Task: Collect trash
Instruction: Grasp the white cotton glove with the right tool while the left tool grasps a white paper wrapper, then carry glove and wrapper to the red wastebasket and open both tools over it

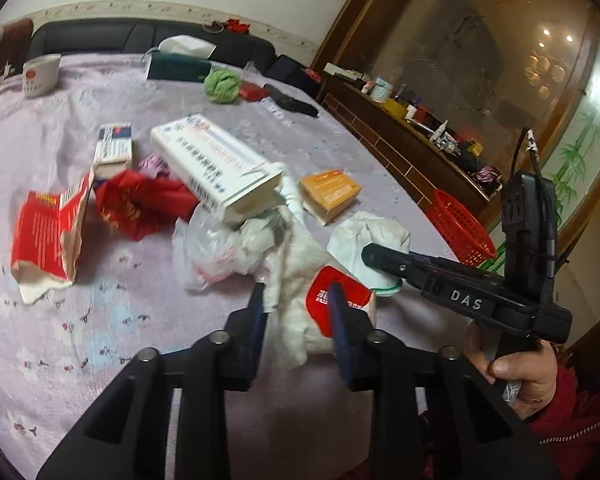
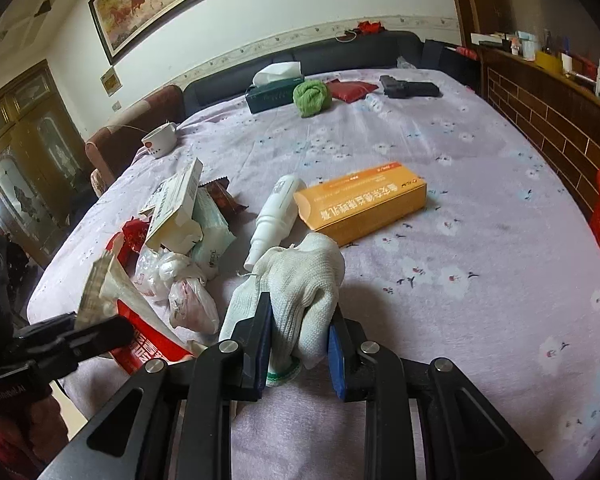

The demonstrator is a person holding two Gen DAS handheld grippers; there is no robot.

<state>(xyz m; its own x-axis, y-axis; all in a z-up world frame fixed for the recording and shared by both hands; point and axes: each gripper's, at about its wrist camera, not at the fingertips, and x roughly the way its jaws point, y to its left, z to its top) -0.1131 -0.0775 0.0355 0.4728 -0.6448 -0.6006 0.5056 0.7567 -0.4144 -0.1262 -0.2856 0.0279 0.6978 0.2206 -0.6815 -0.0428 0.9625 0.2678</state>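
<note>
Two tongs: right tongs [image 2: 298, 338] clamped on white knitted glove [image 2: 300, 276], "DAS" lettered; left tongs [image 1: 296, 310] parted astride white crumpled paper [image 1: 296, 300].

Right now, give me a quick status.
Right gripper shut on glove. Left gripper open around red packet. Basket past table edge.

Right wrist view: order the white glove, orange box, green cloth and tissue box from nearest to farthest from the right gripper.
1. White glove, between the right gripper's fingers.
2. Orange box, mid-table.
3. Green cloth and tissue box, far edge, too close to call.
</note>
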